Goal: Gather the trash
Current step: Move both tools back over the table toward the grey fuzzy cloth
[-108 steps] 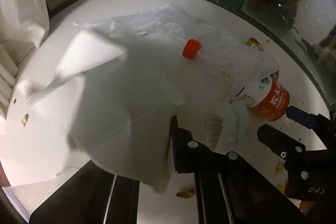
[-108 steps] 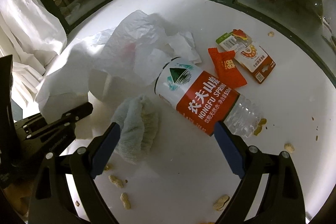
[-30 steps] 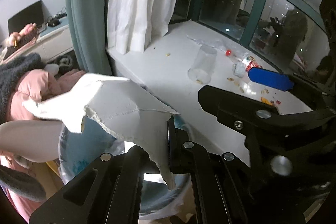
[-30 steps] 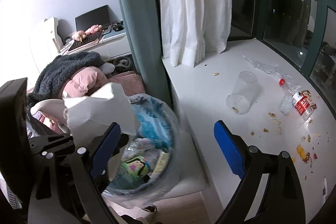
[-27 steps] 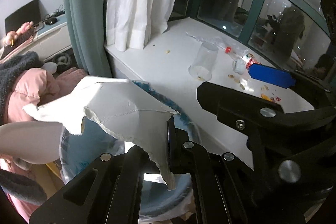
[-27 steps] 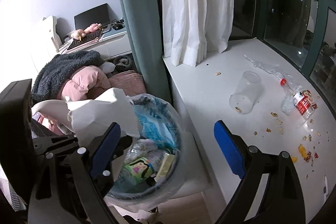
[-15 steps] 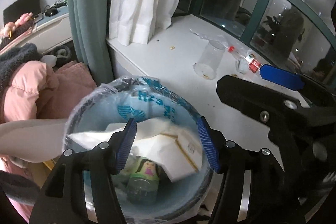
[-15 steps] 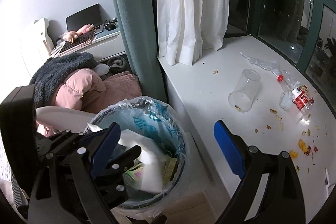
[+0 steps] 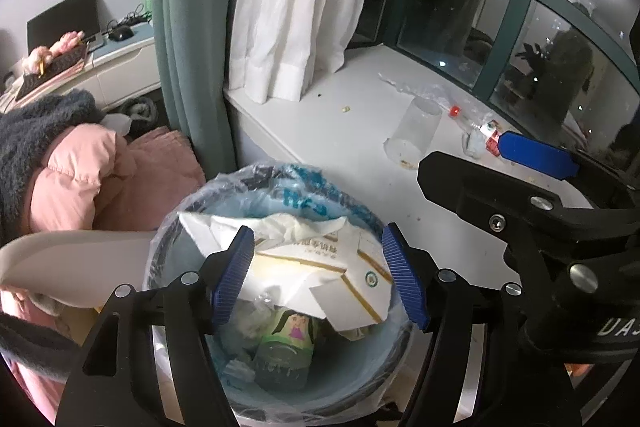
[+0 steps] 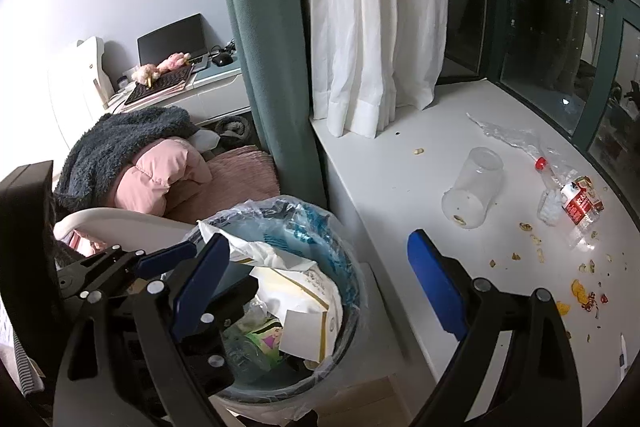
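While the left gripper fingers open (nothing between them), torn paper lies below in the bin

White window ledge – tipped clear cup, water bottle (red label), plastic wrap, scattered crumbs

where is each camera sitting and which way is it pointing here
left wrist: on the left gripper, tilted down into the lined trash bin under its opening, empty jaws; the right gripper shows at its right.
right wrist: on the right gripper, open, looking down past the bin to the white sill; the left gripper shows lower left.
shared: bin, torn white carton, clear cup, water bottle.
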The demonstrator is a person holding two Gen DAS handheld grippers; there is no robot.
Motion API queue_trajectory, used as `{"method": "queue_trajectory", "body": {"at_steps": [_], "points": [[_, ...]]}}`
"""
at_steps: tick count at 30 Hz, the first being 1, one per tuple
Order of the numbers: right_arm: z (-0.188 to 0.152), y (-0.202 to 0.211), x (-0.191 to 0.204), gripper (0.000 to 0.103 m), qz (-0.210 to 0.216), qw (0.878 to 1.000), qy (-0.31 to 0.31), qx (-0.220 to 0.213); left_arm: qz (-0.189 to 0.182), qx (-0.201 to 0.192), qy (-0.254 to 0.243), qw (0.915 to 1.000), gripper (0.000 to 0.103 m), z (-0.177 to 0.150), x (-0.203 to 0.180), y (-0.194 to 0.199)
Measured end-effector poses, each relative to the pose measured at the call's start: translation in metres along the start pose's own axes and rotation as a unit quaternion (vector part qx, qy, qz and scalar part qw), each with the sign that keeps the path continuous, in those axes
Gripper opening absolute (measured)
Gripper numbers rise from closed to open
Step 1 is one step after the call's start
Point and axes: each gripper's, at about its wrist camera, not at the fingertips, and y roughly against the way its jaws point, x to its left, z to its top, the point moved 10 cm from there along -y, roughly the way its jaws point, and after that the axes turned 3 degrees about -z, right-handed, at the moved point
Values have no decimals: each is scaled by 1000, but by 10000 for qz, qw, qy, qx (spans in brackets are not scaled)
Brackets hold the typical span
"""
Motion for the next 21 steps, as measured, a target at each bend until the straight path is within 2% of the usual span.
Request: {"method": "queue_trajectory", "body": {"at_steps": [5,14,21], "points": [[7,14,-19,87,-155,9997,-56,-200,-24,-169,-121,9998,70,16,-21,4],[0,42,-81,87,-631,9969,-354,-325,-238,-397,-450,9979,84,35,-83,0],[-13,72,-141,87,-1144,9899,-721,-431,-709,-483,-1023,9910,89,39,-159,-7]]}}
